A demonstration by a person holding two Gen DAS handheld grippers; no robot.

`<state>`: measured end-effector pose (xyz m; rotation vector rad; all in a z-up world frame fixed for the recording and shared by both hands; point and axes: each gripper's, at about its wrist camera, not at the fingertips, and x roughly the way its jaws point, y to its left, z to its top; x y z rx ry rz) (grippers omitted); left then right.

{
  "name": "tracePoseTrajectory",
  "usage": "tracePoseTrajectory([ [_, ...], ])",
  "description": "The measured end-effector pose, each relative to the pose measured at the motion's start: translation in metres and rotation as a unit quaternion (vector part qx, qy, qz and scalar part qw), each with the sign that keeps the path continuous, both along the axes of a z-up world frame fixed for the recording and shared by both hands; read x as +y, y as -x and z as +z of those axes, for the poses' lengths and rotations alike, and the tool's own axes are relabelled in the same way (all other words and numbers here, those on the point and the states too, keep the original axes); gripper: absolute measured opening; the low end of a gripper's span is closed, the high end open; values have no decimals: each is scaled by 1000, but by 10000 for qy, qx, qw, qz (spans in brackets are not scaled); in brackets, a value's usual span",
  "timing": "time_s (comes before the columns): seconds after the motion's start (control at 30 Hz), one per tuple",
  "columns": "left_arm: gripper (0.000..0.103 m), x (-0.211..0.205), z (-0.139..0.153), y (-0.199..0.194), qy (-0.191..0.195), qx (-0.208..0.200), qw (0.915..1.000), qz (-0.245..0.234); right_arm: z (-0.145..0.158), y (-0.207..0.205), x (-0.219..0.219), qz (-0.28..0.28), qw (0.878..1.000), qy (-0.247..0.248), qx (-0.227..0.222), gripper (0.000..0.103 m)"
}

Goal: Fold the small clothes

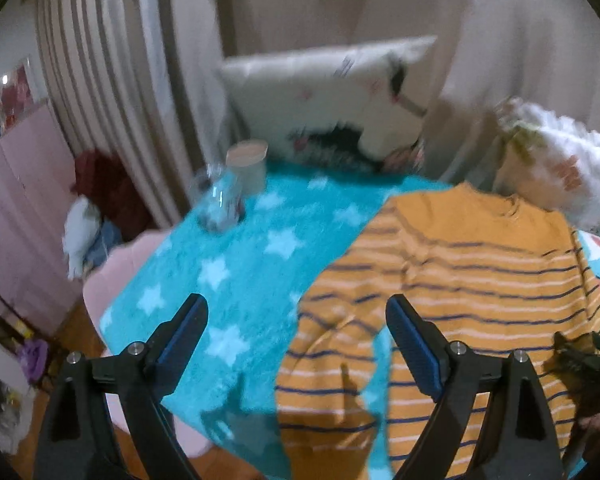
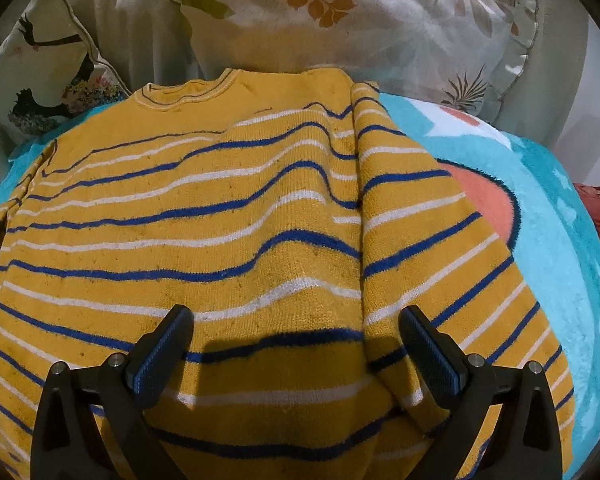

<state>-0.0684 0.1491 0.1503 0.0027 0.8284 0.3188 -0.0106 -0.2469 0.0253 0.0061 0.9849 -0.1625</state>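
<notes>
Both grippers gape wide over the sweater, gripping nothing.

Nearest, the right gripper (image 2: 296, 344) hovers above the yellow striped sweater (image 2: 220, 216), right sleeve folded inward; the left gripper (image 1: 296, 336) hangs over its left sleeve (image 1: 328, 360) and the teal star blanket (image 1: 236, 248). Farther off, a glass jar (image 1: 220, 200) and pillows (image 2: 340, 16).

I see one small sweater (image 2: 220, 216). It is yellow with thin blue and white stripes. It lies spread out, neck hole up at 12 o'clock. Its right sleeve (image 2: 428, 248) is folded in and runs down along the body toward 5 o'clock. In my left view its other sleeve (image 1: 332, 344) hangs down toward 6 o'clock.
</notes>
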Motion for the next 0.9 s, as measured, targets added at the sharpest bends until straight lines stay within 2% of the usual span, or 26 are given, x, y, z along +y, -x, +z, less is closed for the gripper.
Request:
tracePoseTrajectory([
  [0.17, 90, 46, -50, -21, 786, 662, 9945, 210, -1, 1, 3, -47, 10000, 19, 44, 103],
  [0.3, 90, 64, -86, -32, 982, 1092, 9889, 206, -2, -1, 0, -62, 9998, -18, 163, 103],
  [0.4, 90, 70, -111, -34, 1211, 1388, 9828, 104, 5, -15, -4, -205, 9953, -226, 915, 102],
  [0.43, 90, 70, -117, -35, 1291, 1461, 9808, 51, 13, -16, -8, -326, 9930, -453, 1038, 101],
  [0.53, 88, 61, -134, -39, 1467, 1656, 9750, -194, 38, -12, -8, -359, 9934, -712, 826, 100],
  [0.57, 74, 56, -139, -42, 1533, 1740, 9722, -311, 45, -11, -5, -336, 9939, -685, 792, 100],
  [0.6, 69, 53, -138, -43, 1439, 1732, 9738, -321, 49, -11, 0, -301, 9941, -693, 782, 100],
  [0.63, 33, 52, -134, -44, 1413, 1684, 9748, -387, 52, -12, 3, -247, 9937, -747, 803, 100],
  [0.67, 6, 55, -131, -46, 1474, 1699, 9736, -394, 54, -12, 10, -186, 9932, -807, 823, 99],
  [0.7, 6, 66, -128, -50, 1714, 1715, 9697, -291, 56, -13, 17, -106, 9927, -857, 846, 96],
  [0.77, 5, 94, -120, -50, 2006, 1546, 9672, 182, 61, -17, 31, 128, 9922, -913, 843, 94],
  [0.83, 5, 129, -110, -49, 1922, 1371, 9694, 670, 66, -21, 50, 357, 9920, -910, 798, 94],
  [0.9, 7, 149, -104, -50, 1960, 1309, 9685, 807, 69, -27, 66, 569, 9915, -841, 809, 94],
])
